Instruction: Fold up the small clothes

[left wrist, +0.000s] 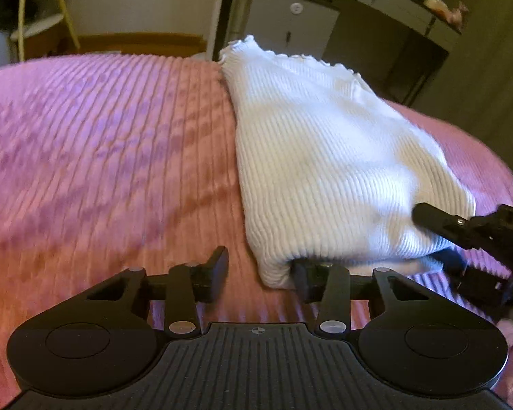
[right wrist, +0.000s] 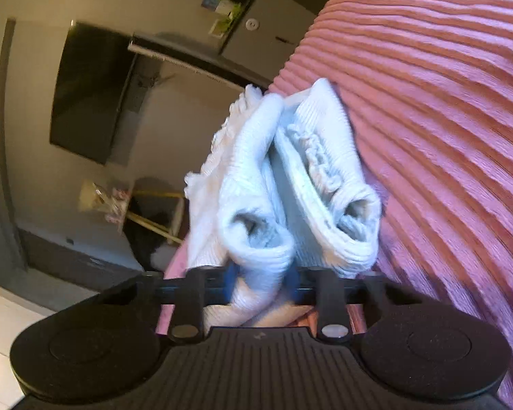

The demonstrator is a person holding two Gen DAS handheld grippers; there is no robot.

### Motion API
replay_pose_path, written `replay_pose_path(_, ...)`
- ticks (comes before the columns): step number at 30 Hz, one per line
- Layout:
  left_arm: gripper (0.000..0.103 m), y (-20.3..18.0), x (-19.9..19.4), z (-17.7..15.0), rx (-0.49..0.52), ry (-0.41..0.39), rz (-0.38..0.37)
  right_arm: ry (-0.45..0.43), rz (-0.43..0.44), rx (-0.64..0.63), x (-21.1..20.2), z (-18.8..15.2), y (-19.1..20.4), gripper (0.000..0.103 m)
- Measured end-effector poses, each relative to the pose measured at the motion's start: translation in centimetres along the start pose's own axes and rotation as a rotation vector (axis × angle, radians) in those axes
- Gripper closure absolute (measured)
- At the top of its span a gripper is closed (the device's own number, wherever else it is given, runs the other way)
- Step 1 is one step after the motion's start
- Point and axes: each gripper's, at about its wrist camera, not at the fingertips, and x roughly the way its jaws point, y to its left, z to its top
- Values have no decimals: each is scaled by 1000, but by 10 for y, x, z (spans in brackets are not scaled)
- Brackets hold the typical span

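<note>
A white ribbed garment lies folded on the pink ribbed bedspread, its frilled hem toward the far edge. My left gripper stands at its near left corner. The right finger is tucked under the fabric, while the left finger is apart from it over bare bedspread, so the jaws are open. My right gripper comes in from the right at the garment's near right edge. In the right wrist view, which is rolled sideways, that gripper is shut on a bunched fold of the white garment between its blue pads.
Beyond the bed's far edge stand a grey cabinet and a dark desk. A wooden-framed shelf is at the far left. The bedspread stretches wide to the left of the garment. A dark screen shows in the right wrist view.
</note>
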Motion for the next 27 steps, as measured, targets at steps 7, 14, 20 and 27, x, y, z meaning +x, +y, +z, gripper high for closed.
replay_pose_path(7,77,5,-18,3,-54,-23,-16,-179,-20,-313,-39,0,53,95)
replay_pose_path(14,69,14,-8,-5,-52,7,-7,-107,-235,-388,-16,-11,20,95)
replay_pose_path(20,62,25,-42,0,46,-23,8,-114,-297,-547,-30,-15,43,87)
replay_pose_path(27,47,36,-71,26,30,-157,-31,-219,-292,-718,-50,-16,85,83)
